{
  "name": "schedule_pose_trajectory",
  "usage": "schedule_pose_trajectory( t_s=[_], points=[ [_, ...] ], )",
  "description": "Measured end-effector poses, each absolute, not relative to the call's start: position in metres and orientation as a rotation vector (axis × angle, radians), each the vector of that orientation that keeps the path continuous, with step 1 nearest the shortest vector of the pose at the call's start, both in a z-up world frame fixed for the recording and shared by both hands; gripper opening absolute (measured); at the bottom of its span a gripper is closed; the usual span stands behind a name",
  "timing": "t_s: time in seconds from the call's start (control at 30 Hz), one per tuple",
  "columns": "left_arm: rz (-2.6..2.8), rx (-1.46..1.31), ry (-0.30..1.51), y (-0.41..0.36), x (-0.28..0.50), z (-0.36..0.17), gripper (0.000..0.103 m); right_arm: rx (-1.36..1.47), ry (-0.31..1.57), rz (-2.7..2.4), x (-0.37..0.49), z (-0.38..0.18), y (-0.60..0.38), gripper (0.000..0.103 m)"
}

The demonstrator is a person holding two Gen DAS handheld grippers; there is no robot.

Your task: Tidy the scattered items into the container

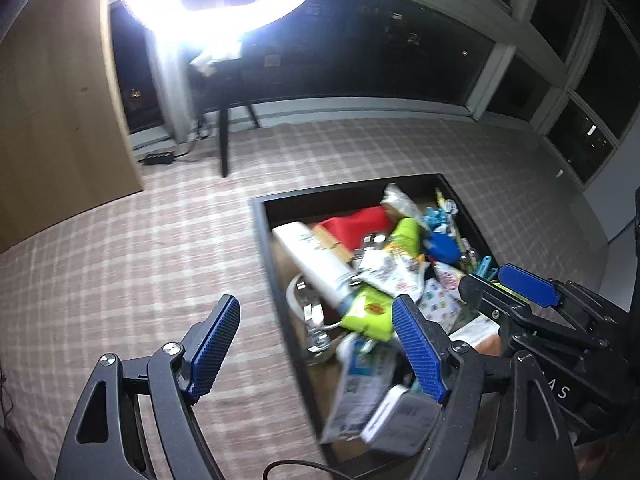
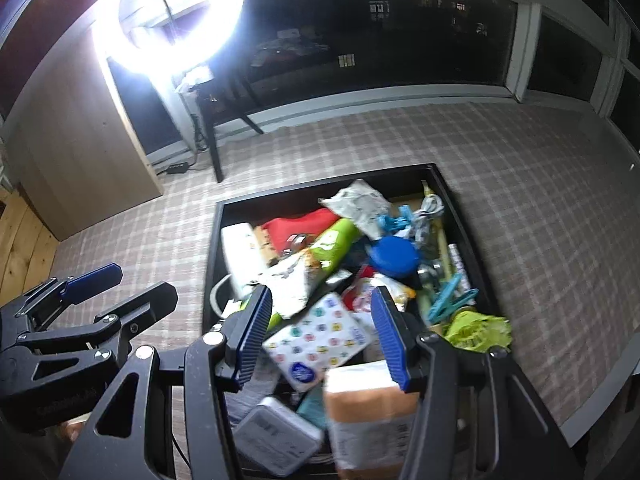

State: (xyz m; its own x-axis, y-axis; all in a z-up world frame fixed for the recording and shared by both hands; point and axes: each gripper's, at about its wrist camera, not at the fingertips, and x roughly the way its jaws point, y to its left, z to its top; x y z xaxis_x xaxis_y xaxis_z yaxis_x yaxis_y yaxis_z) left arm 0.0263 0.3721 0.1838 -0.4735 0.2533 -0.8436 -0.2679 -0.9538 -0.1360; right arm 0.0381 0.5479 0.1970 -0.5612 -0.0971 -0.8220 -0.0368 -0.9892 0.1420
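Both the left tongs point(image 1: 316, 344) and the right tongs point(image 2: 320, 340) stood spread, gripping nothing, over the near end of the black container point(image 2: 476, 248), which sat on the checked floor point(image 1: 140, 260), heaped with items.

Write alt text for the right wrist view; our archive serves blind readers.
An open blue-padded right gripper, holding nothing, hovers over a black rectangular tray heaped with packets, a round blue lid and teal clothes pegs on a plaid cloth. The open left gripper is alongside; a ring light glares behind.
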Motion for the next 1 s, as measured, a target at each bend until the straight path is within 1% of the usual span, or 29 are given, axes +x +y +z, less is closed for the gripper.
schedule_pose_trajectory(
  t_s=[0.37,0.53,1.0],
  points=[
    [2.63,-1.424,0.052,0.276,0.062,0.19,0.079,1.367,-0.092,-2.698,0.063,0.212,0.45,0.051],
    [2.666,-1.469,-0.015,0.221,0.076,0.188,0.079,1.33,-0.06,-2.659,0.076,0.22,0.401,0.055],
    [2.732,-1.56,-0.085,0.117,0.095,0.176,0.079,1.302,0.009,-2.604,0.098,0.216,0.293,0.056]
  ],
)
